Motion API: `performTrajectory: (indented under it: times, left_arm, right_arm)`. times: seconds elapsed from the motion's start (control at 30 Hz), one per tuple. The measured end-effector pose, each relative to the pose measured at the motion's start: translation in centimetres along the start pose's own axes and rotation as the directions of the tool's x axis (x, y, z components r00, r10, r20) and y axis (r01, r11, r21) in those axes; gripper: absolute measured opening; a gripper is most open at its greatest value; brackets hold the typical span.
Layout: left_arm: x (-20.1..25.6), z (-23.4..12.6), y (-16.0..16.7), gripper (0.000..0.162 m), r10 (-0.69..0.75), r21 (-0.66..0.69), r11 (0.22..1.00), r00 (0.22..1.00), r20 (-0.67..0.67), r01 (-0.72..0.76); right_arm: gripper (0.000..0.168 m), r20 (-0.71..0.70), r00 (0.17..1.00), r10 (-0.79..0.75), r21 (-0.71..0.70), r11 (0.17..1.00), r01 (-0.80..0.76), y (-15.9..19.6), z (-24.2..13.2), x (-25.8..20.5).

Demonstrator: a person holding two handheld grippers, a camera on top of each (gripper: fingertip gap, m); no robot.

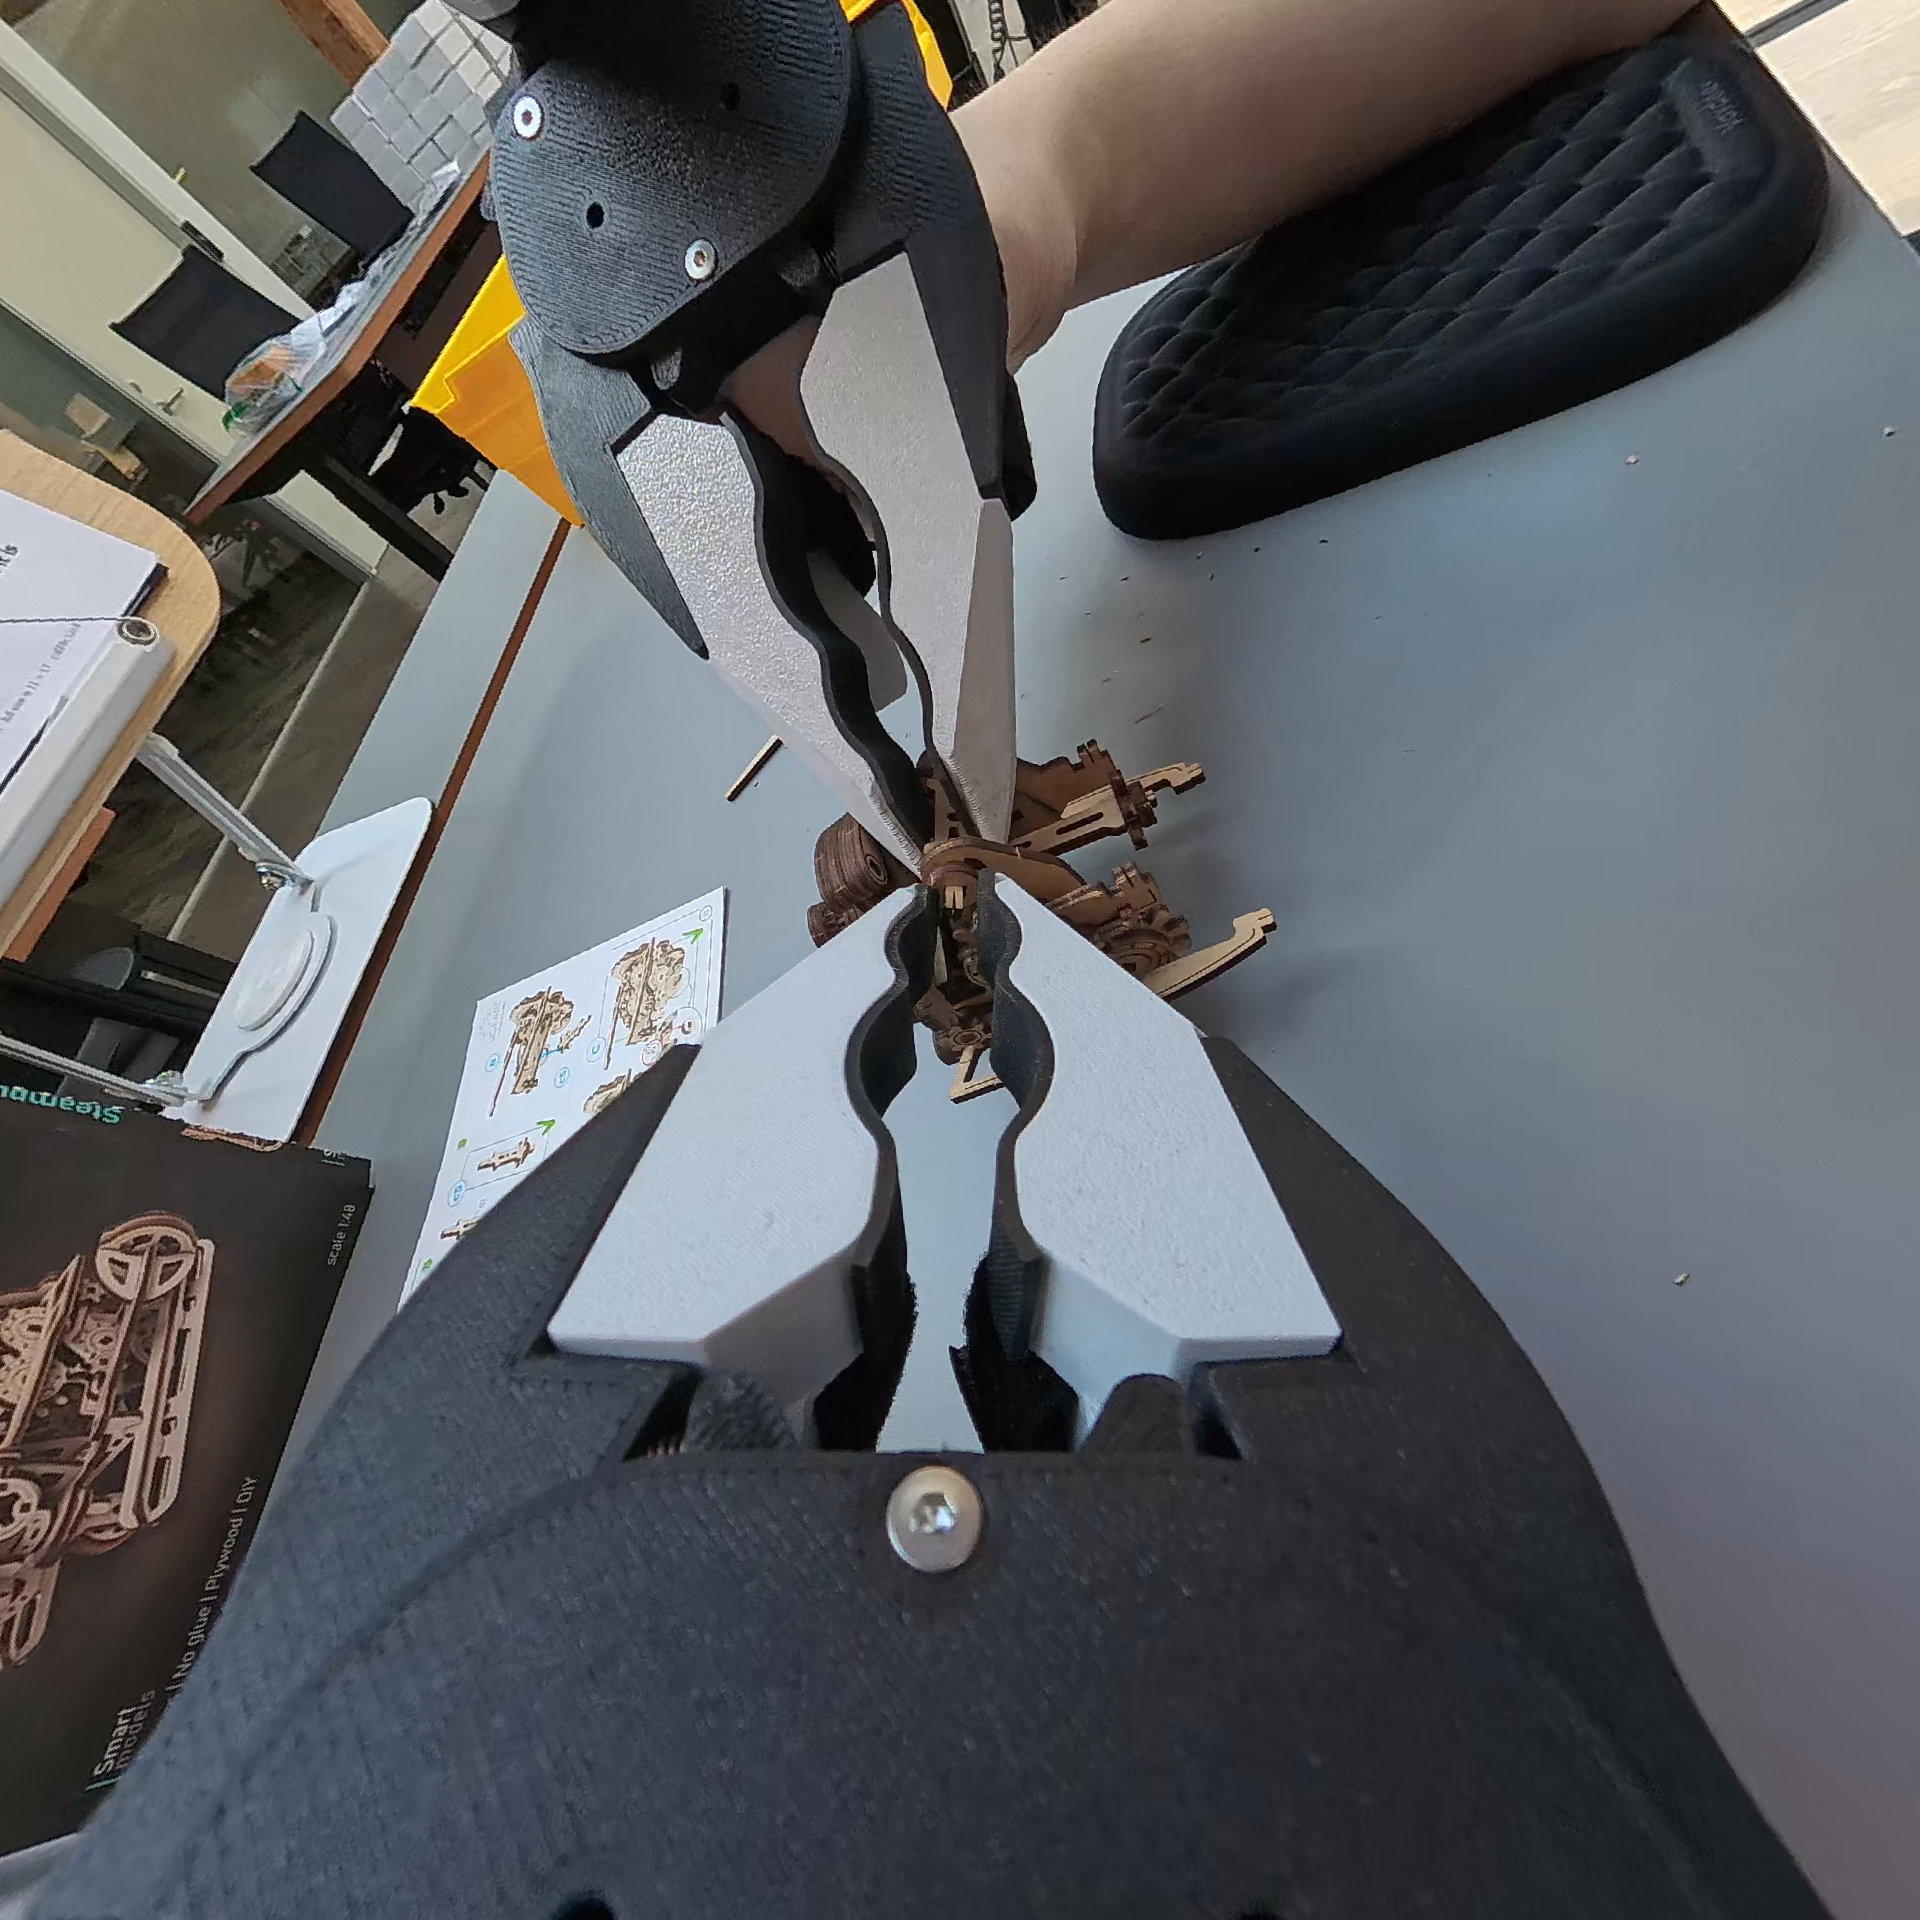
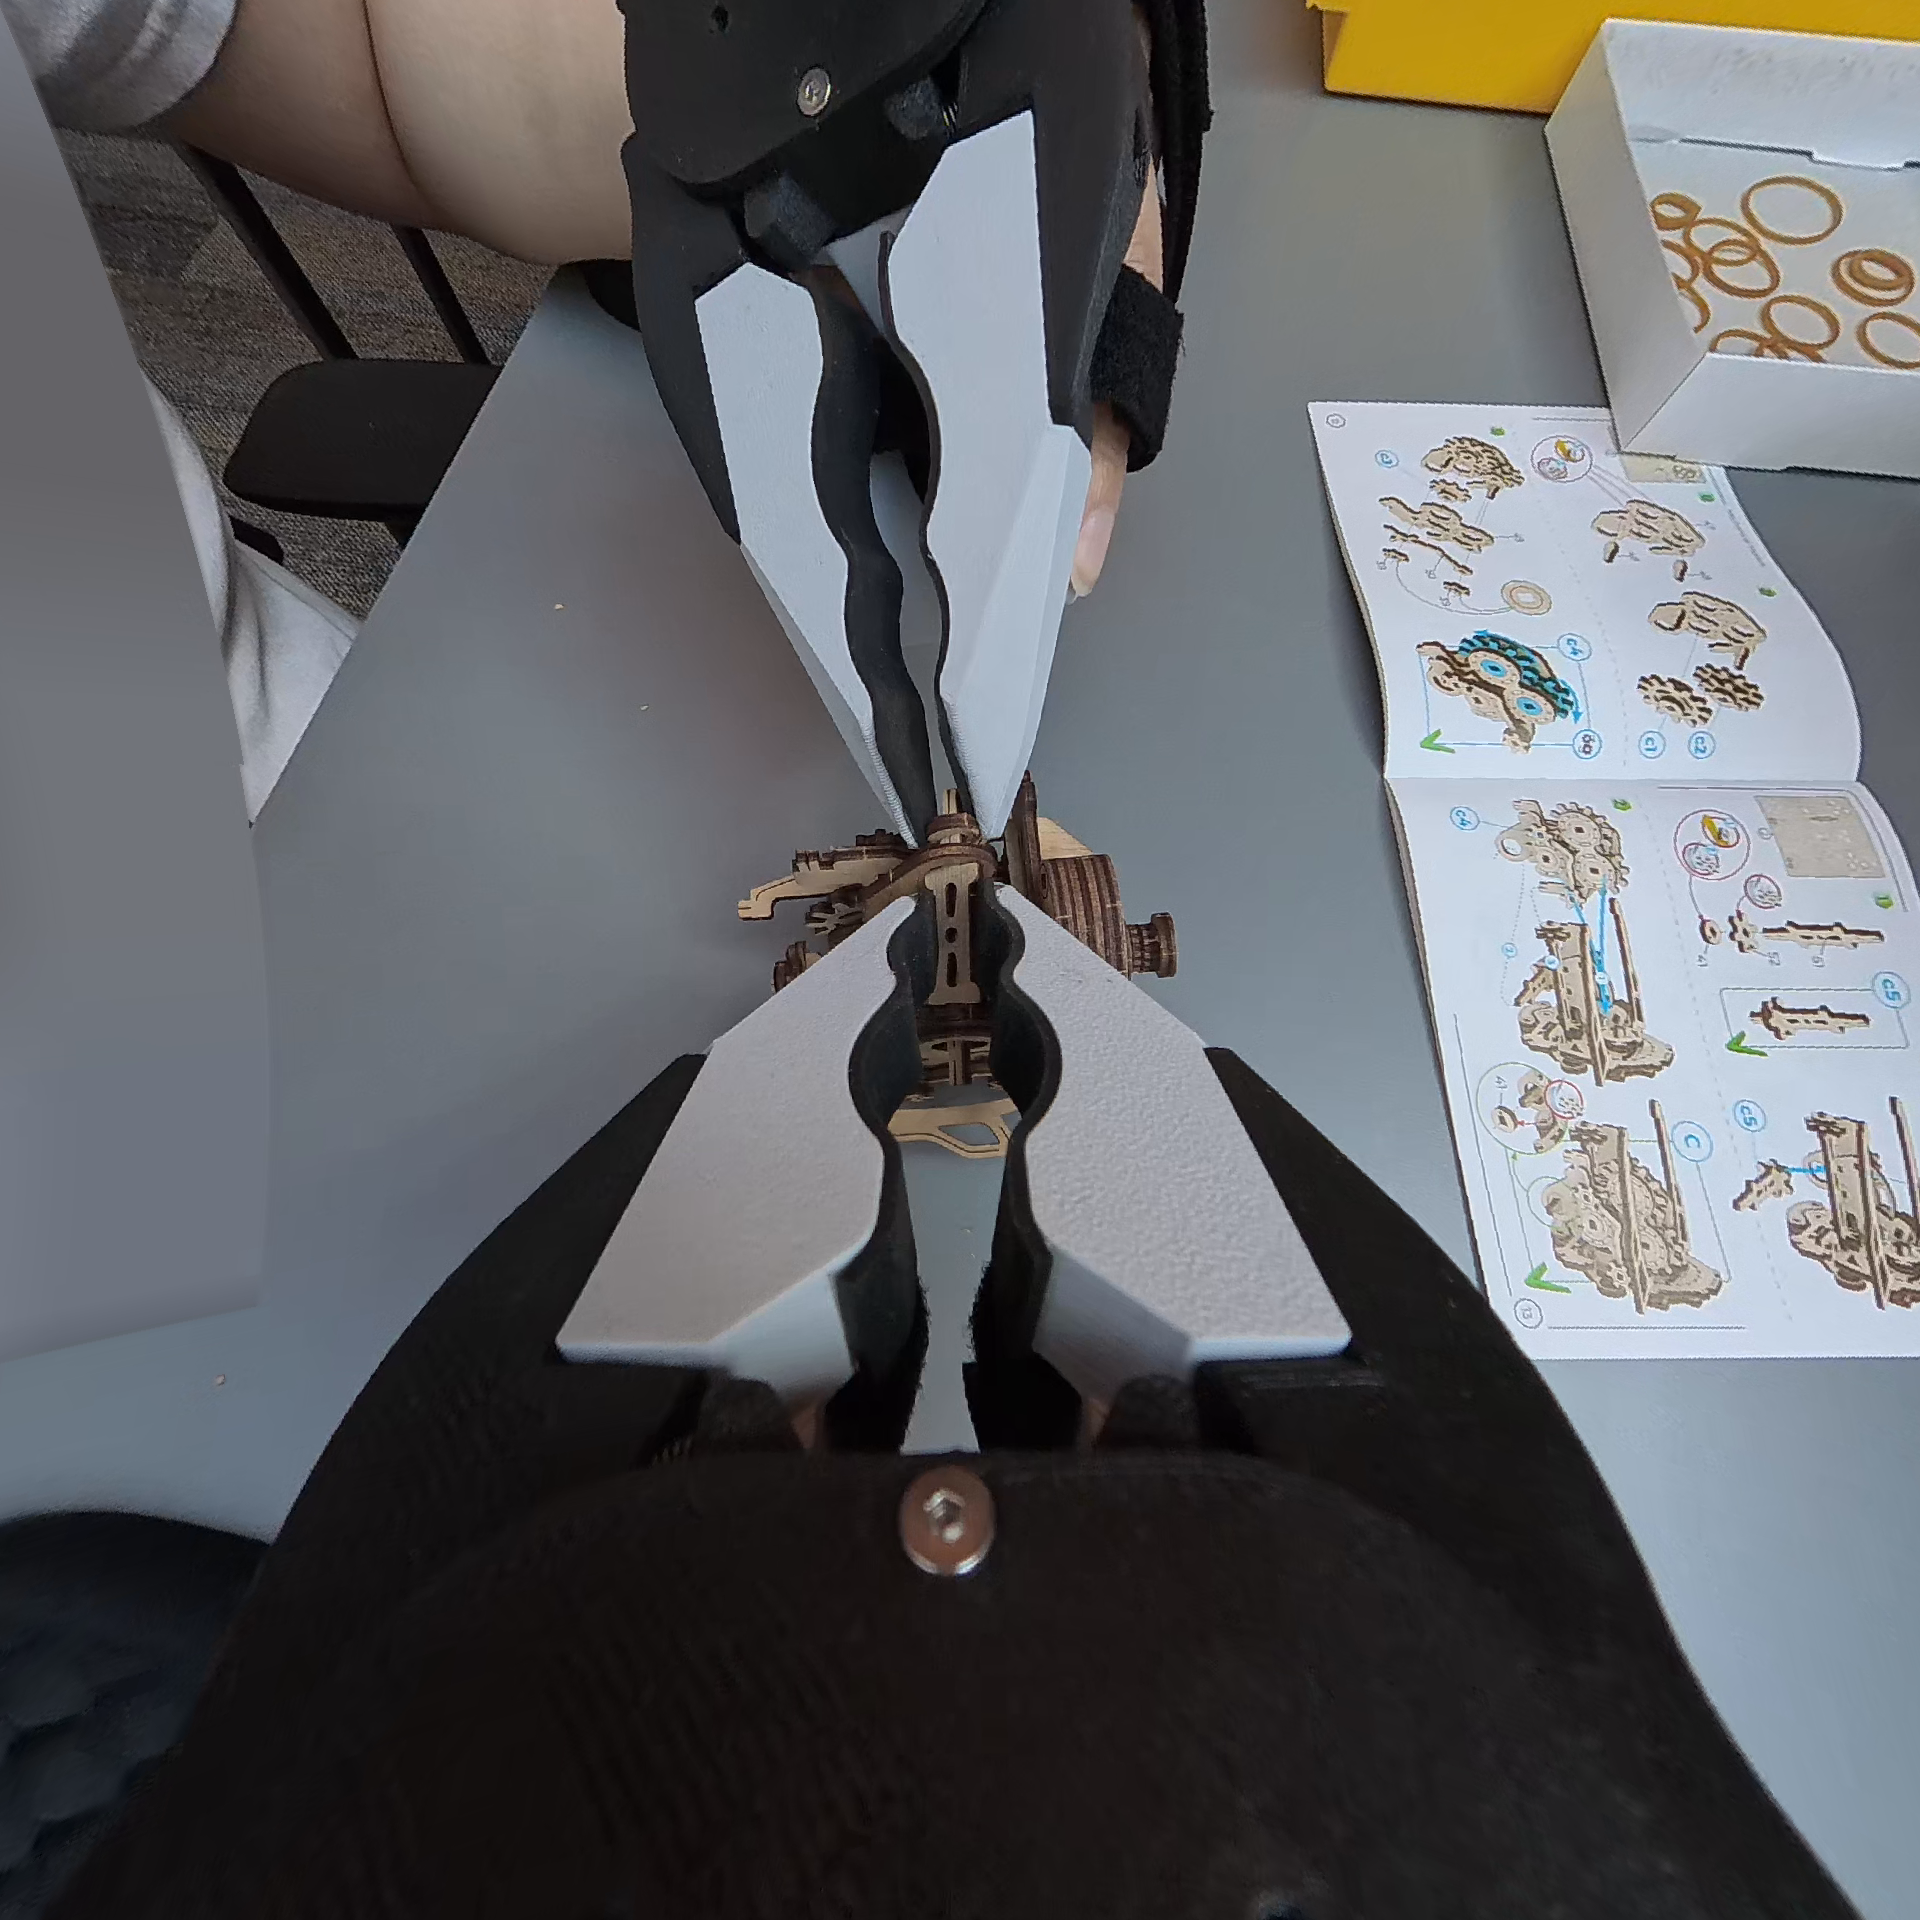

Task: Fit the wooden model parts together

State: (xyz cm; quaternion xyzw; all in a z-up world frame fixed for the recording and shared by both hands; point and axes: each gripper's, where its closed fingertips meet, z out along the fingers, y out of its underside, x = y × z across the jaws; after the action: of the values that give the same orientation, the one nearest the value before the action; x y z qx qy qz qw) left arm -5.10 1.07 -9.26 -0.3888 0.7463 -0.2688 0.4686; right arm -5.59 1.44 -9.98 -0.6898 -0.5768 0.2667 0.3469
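A small brown wooden model [image 1: 1081, 831] with gears and levers stands on the grey table [image 1: 1507, 987]. My left gripper [image 1: 954, 902] comes from the near side and is shut on an upright wooden part of the model. My right gripper [image 1: 940, 844] comes from the opposite side, its tips meeting the left's at the model's top. In the right wrist view my right gripper [image 2: 951, 906] is shut on an upright slotted wooden strut [image 2: 951, 961] of the model [image 2: 1081, 894]. The left gripper [image 2: 943, 821] pinches the model's top, where a thin curved brown strip [image 2: 904, 871] runs.
An instruction sheet [image 2: 1621, 852] lies beside the model, also in the left wrist view [image 1: 592, 1049]. A white box of brown rings [image 2: 1766, 249] and a yellow bin [image 2: 1455, 52] stand farther off. A black model box [image 1: 156, 1403], a black cushion [image 1: 1455, 291] and a loose wooden stick [image 1: 753, 769] lie nearby. Only a small space, under 4 cm, lies between the two pairs of fingers.
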Motion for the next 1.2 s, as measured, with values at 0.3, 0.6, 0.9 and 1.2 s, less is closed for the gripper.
performTrajectory:
  times: [0.3,0.6,0.9,1.2]
  left_arm:
    - [-1.7,-0.4,-0.3,0.007,-0.095,0.065,0.994,0.994,0.061,0.091]
    - [-1.9,-0.6,-1.1,0.004,-0.171,0.153,0.975,0.984,0.043,0.163]
    - [-2.0,-1.0,-1.4,0.0,-0.136,0.182,0.975,0.989,0.051,0.125]
    - [-2.1,-1.3,-1.6,0.0,-0.136,0.194,0.973,0.989,0.052,0.124]
  right_arm:
    - [0.006,-0.007,0.997,0.074,0.101,0.992,-0.073,-0.6,-0.6,1.3]
    - [0.006,-0.004,0.996,0.085,0.144,0.986,-0.084,-0.7,-1.0,1.5]
    - [0.006,0.013,0.997,0.074,0.18,0.981,-0.075,-1.2,-1.1,1.1]
    - [0.006,0.015,0.998,0.067,0.197,0.978,-0.069,-1.3,-1.2,1.1]
